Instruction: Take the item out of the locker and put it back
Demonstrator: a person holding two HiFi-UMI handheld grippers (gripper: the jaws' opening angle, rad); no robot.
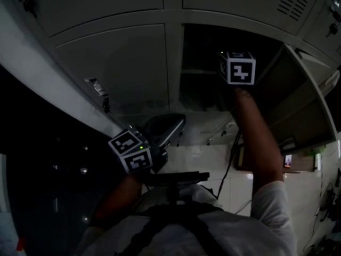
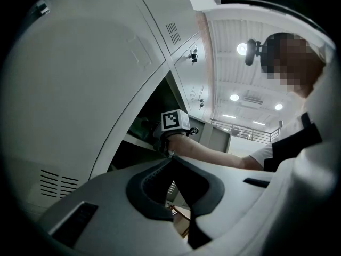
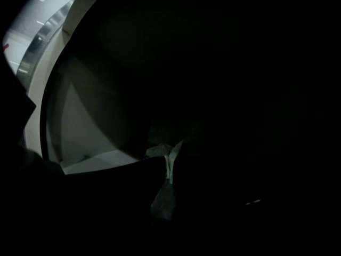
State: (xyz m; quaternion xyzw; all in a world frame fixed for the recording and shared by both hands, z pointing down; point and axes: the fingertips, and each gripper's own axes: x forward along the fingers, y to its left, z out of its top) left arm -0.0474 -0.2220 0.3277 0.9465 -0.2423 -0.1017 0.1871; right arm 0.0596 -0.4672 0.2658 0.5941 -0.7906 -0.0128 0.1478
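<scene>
Locker bank ahead. Open locker (image 1: pixel 205 52) sits upper centre, its door (image 1: pixel 298 105) swung out to the right and a closed locker (image 1: pixel 117 68) directly left of it. Right tongs (image 3: pixel 171 159) are inside the open locker, above its shelf (image 2: pixel 139 141), with a thin item (image 3: pixel 162 200) between them. Left tongs (image 2: pixel 170 159) are outside, lower left, in front of the closed locker, well apart from the right.
</scene>
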